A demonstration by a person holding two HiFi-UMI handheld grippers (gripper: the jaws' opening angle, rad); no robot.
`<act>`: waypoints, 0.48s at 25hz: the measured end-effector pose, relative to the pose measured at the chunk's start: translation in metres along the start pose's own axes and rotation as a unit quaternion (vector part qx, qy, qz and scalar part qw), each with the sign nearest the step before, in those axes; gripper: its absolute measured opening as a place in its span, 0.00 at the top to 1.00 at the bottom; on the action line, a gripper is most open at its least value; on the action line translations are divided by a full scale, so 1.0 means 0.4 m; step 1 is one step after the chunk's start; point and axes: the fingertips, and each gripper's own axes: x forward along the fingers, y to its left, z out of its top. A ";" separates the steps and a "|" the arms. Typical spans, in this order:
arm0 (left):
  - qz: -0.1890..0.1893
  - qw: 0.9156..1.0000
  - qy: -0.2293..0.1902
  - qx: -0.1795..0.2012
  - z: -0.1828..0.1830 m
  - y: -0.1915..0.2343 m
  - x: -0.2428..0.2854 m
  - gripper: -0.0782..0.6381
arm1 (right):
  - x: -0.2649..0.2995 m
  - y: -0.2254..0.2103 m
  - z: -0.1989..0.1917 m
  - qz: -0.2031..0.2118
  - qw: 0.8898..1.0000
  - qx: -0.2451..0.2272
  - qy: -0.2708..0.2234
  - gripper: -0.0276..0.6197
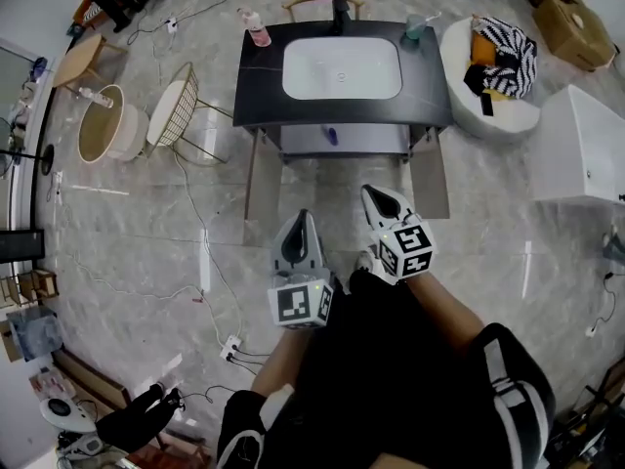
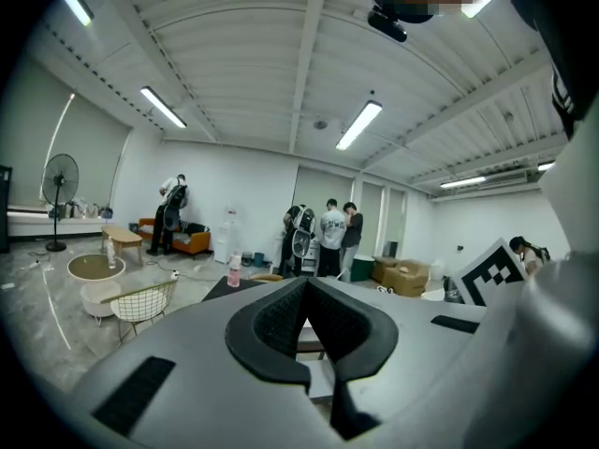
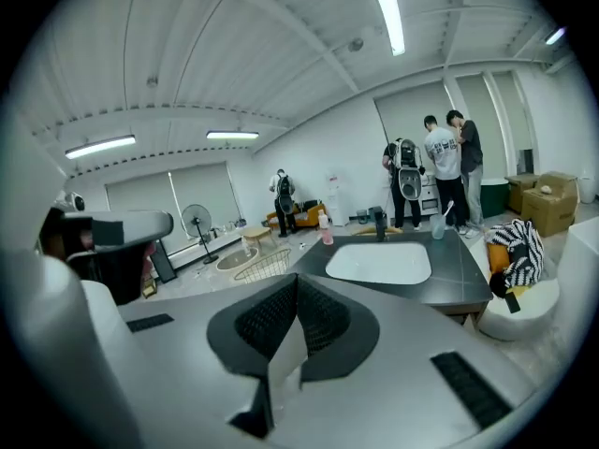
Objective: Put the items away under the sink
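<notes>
On the vanity top (image 1: 259, 86), back left corner: pink bottle (image 1: 257, 29), upright and alone, well apart from both grippers.
On the vanity top, back right corner: cup (image 1: 415, 27) with a toothbrush standing loose in it, just beside the sink basin (image 1: 342, 68).
Back edge, middle: dark faucet (image 1: 340, 10), fixed and not for stowing.
Under the sink: both cabinet doors stand open; the shelf (image 1: 371, 145) holds a small purple item (image 1: 332, 135), too small to name.
Left gripper (image 1: 305, 218): jaws closed tip to tip with nothing in them, held near the person's body, short of the vanity's front edge.
Right gripper (image 1: 371, 193): jaws fully together, empty, just beside the left one and pointed at the basin.
Bottle, likely handling: probably light, stiff plastic with smooth, slightly slippery sides. Take it across the middle of the body, below the cap, with the jaws level.
Cup, likely handling: light and easy to tip, and I cannot tell plastic from glass. Pinch the body low, gently, and keep it upright so the toothbrush stays in.
Stage: nothing held, and both worktop items are yet to go below.
</notes>
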 end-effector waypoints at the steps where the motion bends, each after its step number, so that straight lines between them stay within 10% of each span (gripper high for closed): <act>1: -0.004 1.000 -0.003 0.001 0.008 -0.002 -0.015 0.87 | -0.022 0.021 0.021 0.002 1.000 -0.003 -0.010 0.94; 12: -0.032 0.999 -0.015 0.008 0.021 0.036 -0.108 0.87 | -0.174 0.195 0.094 -0.014 0.995 -0.028 -0.093 0.94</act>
